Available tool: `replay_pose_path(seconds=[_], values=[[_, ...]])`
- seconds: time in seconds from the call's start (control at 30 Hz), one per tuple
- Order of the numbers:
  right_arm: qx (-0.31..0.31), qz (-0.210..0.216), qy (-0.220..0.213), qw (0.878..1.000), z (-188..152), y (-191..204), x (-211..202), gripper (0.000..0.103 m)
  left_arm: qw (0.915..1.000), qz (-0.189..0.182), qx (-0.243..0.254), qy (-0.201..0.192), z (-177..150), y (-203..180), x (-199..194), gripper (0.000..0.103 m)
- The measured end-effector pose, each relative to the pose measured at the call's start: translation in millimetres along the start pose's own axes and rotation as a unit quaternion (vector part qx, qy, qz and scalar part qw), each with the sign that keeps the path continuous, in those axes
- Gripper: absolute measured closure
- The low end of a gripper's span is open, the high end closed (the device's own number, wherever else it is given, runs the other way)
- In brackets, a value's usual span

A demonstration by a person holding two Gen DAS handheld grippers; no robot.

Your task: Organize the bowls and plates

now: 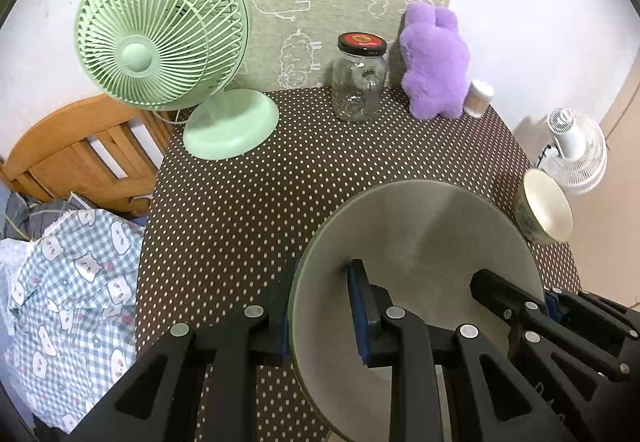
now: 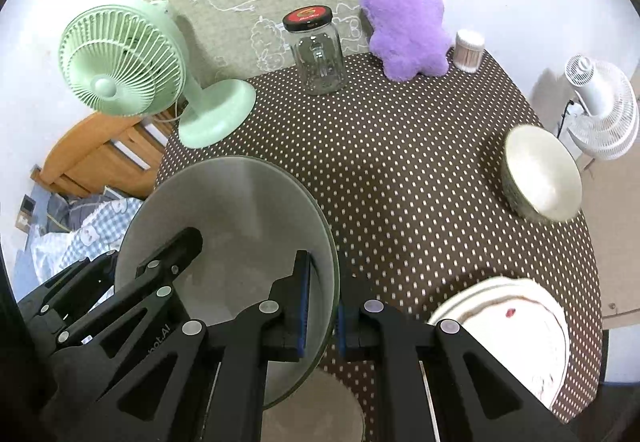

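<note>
Gripping status, left tongs [image 1: 320, 316]: clamped on the left rim of the grey plate [image 1: 420, 266], one finger under the edge, the blue-padded finger [image 1: 360, 306] on the upper face.
Gripping status, right tongs [image 2: 322, 308]: clamped on the opposite rim of the same grey plate [image 2: 240, 226], blue pads pressed to either side of the edge.
Cross-check: the right tongs [image 1: 516, 302] show in the left wrist view at the plate's right side; the left tongs [image 2: 160, 254] show in the right wrist view at the plate's left side.
Grey plate: held between both tongs, tilted, over the near part of the counter [image 1: 248, 202]; whether any part touches the cloth cannot be told.
Beneath the plate: a round grey-brown surface [image 2: 316, 406] shows at the near edge; its identity cannot be told.
White plates [image 2: 516, 330]: a stack on the near right of the counter [image 2: 400, 162], a red mark on the top one.
Bowl [image 2: 540, 174]: cream inside, patterned outside, at the counter's right edge, well apart from the grey plate.
Bowl, left wrist view [image 1: 546, 206]: same position confirmed.
Far edge, left to right: green fan [image 1: 168, 42], glass jar with black lid [image 1: 360, 82], purple plush toy [image 1: 434, 62], small container of cotton swabs [image 2: 468, 50].
Surroundings: white fan [image 2: 600, 106] on the floor to the right; wooden bed frame [image 1: 80, 146] and checked bedding [image 1: 72, 294] to the left.
</note>
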State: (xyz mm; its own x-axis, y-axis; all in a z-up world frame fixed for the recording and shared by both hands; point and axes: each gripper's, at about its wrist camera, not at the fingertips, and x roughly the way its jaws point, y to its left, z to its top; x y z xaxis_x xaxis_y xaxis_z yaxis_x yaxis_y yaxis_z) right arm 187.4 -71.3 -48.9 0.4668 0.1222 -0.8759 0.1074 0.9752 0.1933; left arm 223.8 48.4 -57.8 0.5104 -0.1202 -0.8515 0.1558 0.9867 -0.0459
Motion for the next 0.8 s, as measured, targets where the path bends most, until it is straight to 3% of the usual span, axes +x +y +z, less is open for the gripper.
replay_pose_path(seconds=[0.47, 0.8], values=[[-0.003, -0.019, 0.013, 1.000, -55, -2, -21, 0.090, 0.9996, -0.021, 0.002, 0.018, -54, -1, -15, 0.081], [-0.007, -0.041, 0.032, 0.999, -84, -2, -15, 0.090, 0.9976, -0.037, -0.002, 0.059, -91, -2, -2, 0.080]])
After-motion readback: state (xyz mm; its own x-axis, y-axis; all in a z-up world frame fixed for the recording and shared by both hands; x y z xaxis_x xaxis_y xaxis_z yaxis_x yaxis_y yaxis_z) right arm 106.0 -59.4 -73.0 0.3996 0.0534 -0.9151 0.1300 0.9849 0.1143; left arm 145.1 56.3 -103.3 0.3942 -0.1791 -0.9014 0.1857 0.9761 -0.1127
